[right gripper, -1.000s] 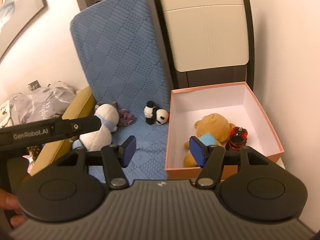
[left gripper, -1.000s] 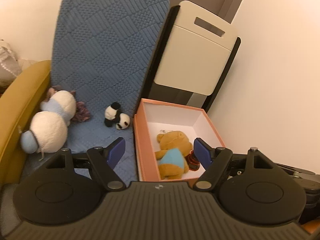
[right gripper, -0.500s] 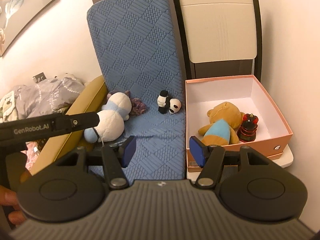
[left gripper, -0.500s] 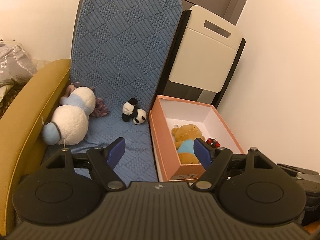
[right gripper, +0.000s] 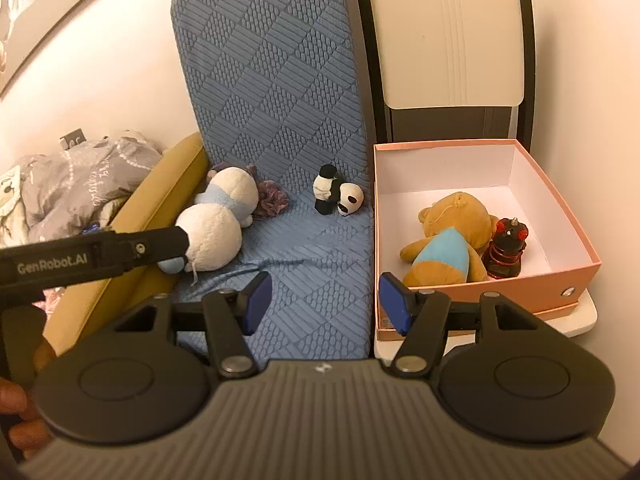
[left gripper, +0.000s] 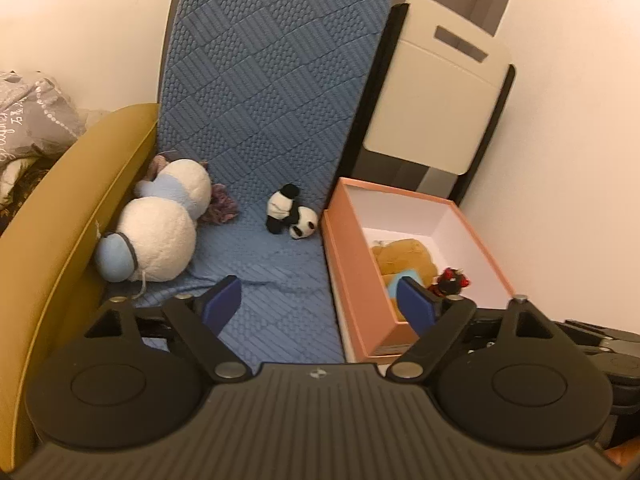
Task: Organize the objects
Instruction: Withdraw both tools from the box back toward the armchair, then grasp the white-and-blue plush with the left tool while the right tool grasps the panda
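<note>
Both grippers pulled back and up since a second ago; wider view, no toy picked. Left gripper (left gripper: 320,300) and right gripper (right gripper: 322,300): jaws spread, empty. In pink box (right gripper: 560,216): one bear (right gripper: 448,236), one red figure (right gripper: 506,252). On blue cushion (right gripper: 312,248): one panda (right gripper: 338,196), one white plush (right gripper: 218,224), awaiting boxing.

The left claw (left gripper: 320,304) is held level, its blue pads spread wide and empty. The right claw (right gripper: 326,304) sits alongside, equally wide and empty.
</note>
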Tool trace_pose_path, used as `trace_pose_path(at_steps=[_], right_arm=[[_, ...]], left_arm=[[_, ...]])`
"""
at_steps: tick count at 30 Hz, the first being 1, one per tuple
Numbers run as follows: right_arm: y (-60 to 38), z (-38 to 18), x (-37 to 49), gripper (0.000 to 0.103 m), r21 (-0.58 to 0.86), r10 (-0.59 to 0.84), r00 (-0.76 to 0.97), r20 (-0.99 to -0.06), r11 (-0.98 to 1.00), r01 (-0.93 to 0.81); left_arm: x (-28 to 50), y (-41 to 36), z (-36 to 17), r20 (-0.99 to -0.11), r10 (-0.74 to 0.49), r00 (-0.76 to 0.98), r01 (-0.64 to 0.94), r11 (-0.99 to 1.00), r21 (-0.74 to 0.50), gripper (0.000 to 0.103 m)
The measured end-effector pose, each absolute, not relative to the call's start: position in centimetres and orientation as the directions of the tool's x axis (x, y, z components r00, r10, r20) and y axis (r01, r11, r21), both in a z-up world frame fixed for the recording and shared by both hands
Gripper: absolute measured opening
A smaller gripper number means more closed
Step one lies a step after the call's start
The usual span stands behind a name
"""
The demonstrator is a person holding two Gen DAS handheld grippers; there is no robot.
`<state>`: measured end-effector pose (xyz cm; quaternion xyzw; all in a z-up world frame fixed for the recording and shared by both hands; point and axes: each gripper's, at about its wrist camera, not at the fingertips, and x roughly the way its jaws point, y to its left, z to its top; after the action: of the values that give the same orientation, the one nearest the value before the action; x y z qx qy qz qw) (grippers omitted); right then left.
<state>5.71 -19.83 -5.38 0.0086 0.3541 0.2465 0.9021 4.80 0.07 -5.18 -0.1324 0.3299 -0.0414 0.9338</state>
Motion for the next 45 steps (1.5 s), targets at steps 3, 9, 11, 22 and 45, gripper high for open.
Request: trace_pose_path(at_steps=[3, 9, 11, 22, 45], right_arm=[[-19.3, -5.9, 6.8, 0.065, 0.176, 0.441, 0.635, -0.635, 0.882, -0.436], [-17.5, -7.6, 9.9, 0.080, 0.170, 0.437, 0.627, -0.645, 0.882, -0.440], [-16.7, -8.3, 11.1, 0.080, 0.153, 0.428, 0.626, -0.652, 0.883, -0.444], [-11.2, -12.4, 17.7, 0.080, 0.070, 0.413, 0.630, -0.658, 0.866, -0.494], [2.5, -21.5, 31.9, 0.074, -0.309, 0.305, 0.575, -0.759, 0.608, -0.731]], left_arm=[[6.2, 0.7, -5.6, -0.601, -0.150, 0.785, -0.015, 0.965, -0.261, 0.099], [10.2, 2.3, -7.0, -0.619, -0.117, 0.776, -0.037, 0.972, -0.231, 0.100], [11.5, 2.8, -7.6, -0.624, -0.104, 0.774, -0.044, 0.975, -0.217, 0.100], [19.3, 5.9, -13.4, -0.684, 0.023, 0.729, -0.109, 0.991, -0.083, 0.100], [32.5, 9.6, -22.5, -0.753, 0.240, 0.612, 0.006, 0.951, 0.308, 0.100]])
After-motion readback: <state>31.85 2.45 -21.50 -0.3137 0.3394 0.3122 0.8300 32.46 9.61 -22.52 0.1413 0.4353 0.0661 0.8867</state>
